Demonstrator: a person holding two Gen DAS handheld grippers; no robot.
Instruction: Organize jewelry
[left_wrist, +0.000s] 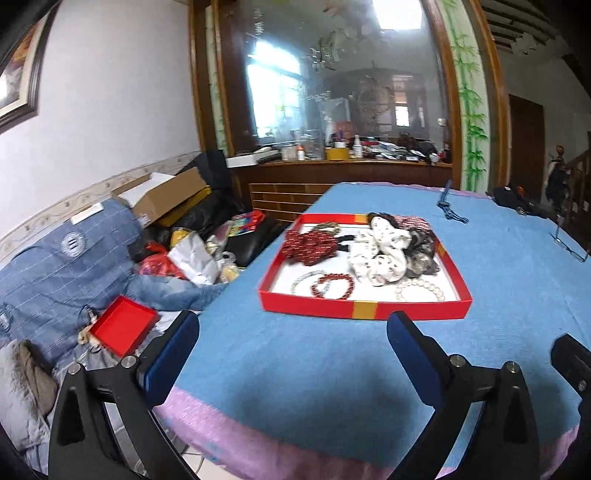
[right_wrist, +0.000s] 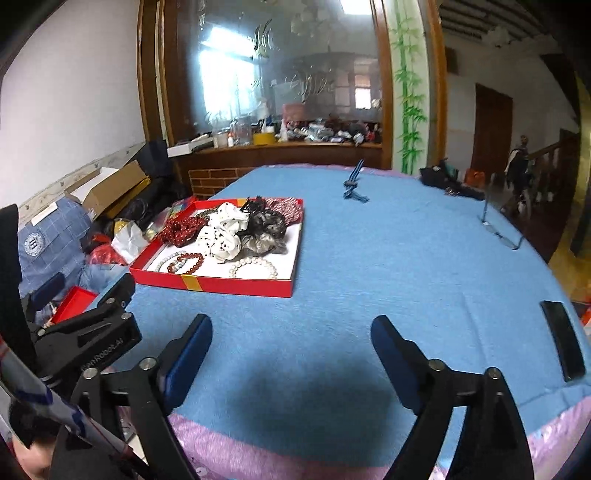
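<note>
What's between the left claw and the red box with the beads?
Only bare blue tablecloth. In the left wrist view, nothing sits between the open left gripper and the near wall of the red tray holding the bracelets.

Left claw hung with fingers spread wide, gripping nothing. Right claw likewise gaped, empty. Both were level, side by side, left claw's fingers visible from right wrist.
</note>
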